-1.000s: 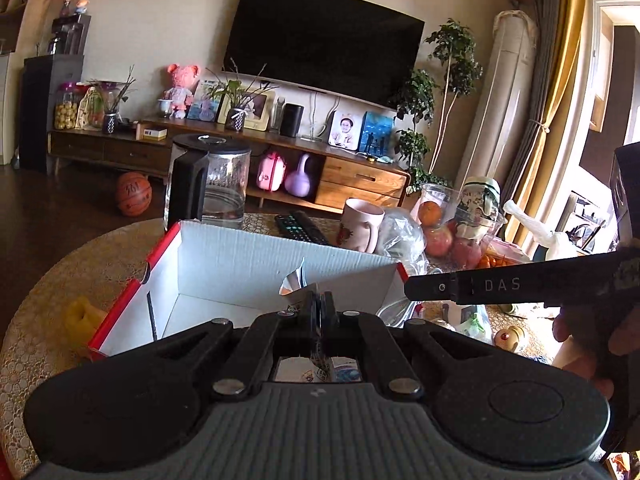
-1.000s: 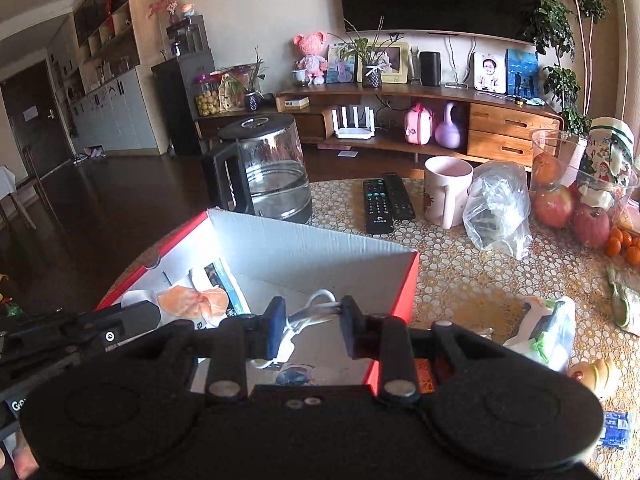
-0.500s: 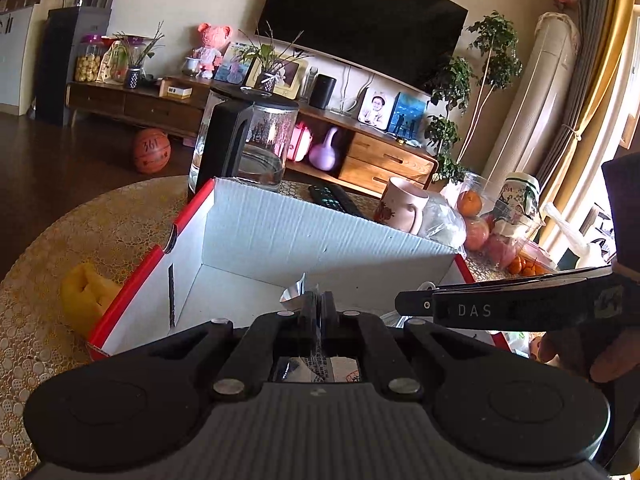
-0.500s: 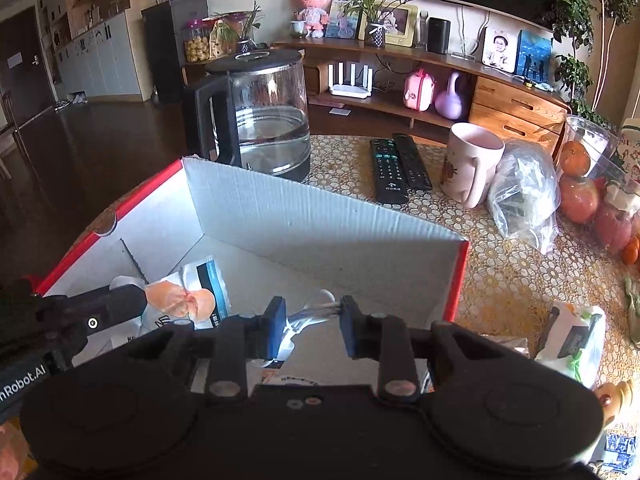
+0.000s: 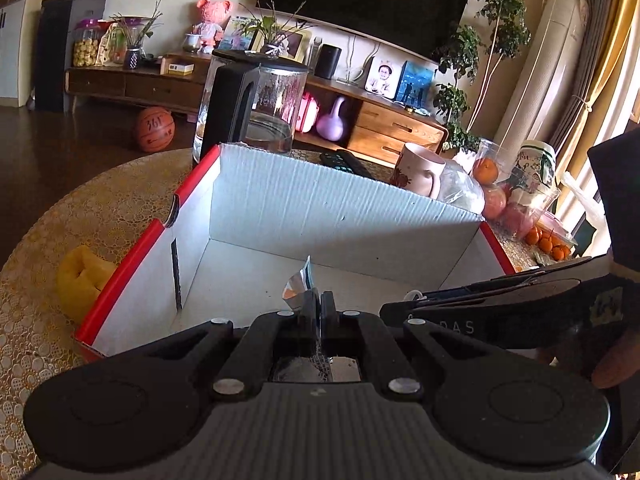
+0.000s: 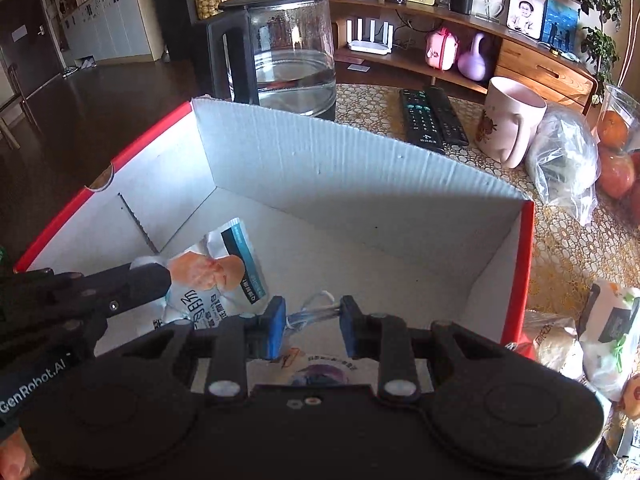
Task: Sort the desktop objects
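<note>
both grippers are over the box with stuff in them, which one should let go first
Probably left. The left gripper is shut on a snack packet hanging inside the cardboard box, above bare floor. The right gripper pinches a clear bag nearer the front.

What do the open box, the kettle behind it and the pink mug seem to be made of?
Box: corrugated cardboard, matt white inside and red outside; fluting shows along its cut top edge.
Kettle: clear glass body, glossy, with water visible through it; the black handle and lid look like plastic.
Pink mug: probably glazed ceramic, with a smooth surface and a printed flower.
</note>
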